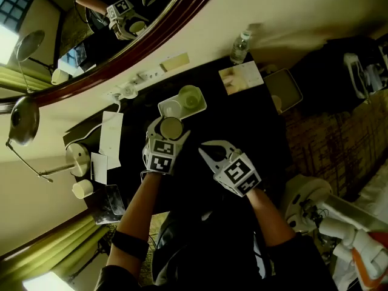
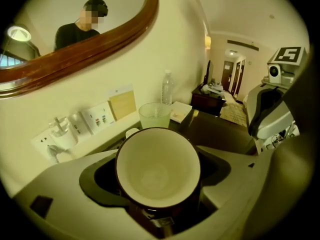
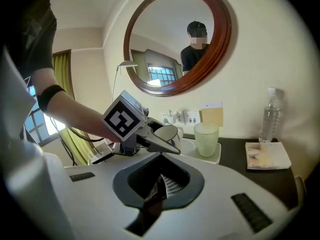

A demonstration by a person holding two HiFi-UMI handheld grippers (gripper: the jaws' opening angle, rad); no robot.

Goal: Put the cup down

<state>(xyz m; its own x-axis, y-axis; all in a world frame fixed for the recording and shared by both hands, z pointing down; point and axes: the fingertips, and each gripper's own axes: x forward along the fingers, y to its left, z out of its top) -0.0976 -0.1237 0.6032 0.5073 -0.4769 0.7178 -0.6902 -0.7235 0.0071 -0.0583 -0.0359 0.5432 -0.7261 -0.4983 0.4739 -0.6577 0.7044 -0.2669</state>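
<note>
left hand-held gripper (image 1: 168, 132) gripping the cup (image 2: 157, 166) over the counter (image 1: 242, 123), right hand-held gripper (image 1: 206, 152) hovering closed and empty

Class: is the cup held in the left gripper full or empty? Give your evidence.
Empty. The cup shows a bare pale inside down to its bottom.

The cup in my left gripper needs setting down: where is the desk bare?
Bare dark desk for the cup lies between the white tray and the notepad beside the water bottle, and in front of both. Crowded: the tray, with a green glass, and the lamp end, strewn with papers.
</note>
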